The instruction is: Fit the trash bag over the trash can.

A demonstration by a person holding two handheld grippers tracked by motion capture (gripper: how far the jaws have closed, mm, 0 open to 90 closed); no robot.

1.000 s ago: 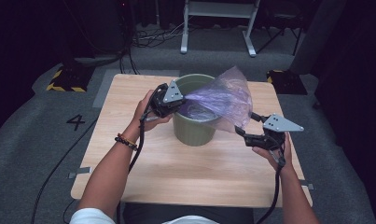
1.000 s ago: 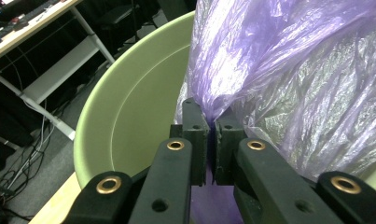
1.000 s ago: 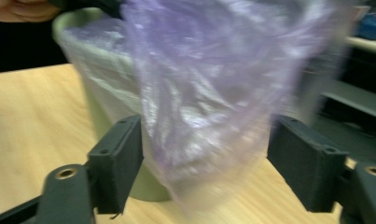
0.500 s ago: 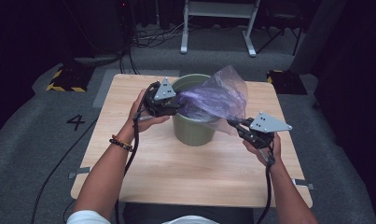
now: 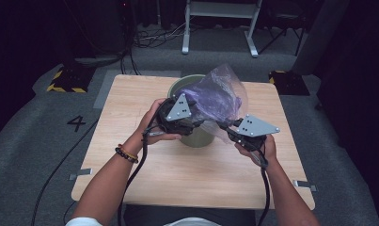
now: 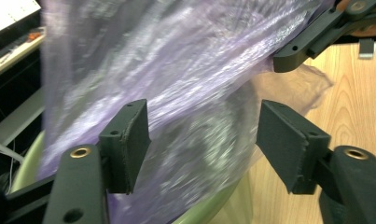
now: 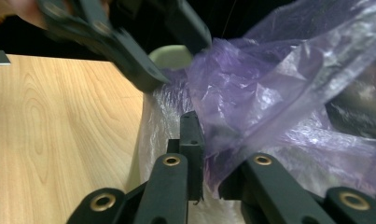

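Looking down in the high view, a green bin point(image 5: 196, 136) stands on the wooden table point(image 5: 130, 117) with a purple plastic bag point(image 5: 217, 96) bunched over its mouth and puffing up toward the far right. Left gripper point(image 5: 189, 123) sits at the bin's near left rim, held by the left hand point(image 5: 152, 125); right gripper point(image 5: 225, 128) is just right of the bin, held by the right hand point(image 5: 257, 148), its tip at the bag's lower edge. Jaw state is too small to tell from here.

Left gripper view: 2 black jaws spread wide apart, the bag point(image 6: 176, 79) hanging loose between and beyond them, not clamped. Green bin rim point(image 6: 209, 205) curves below. The right gripper point(image 6: 281, 60) comes in at upper right, touching the bag's edge over the table point(image 6: 358, 93).

Right gripper view: jaws pressed close together, pinching a fold of the bag point(image 7: 251, 88) right at the tips. Bin point(image 7: 171, 56) shows pale green behind. The left gripper point(image 7: 171, 60) is blurred at top, next to the bag. Table point(image 7: 59, 116) lies left.
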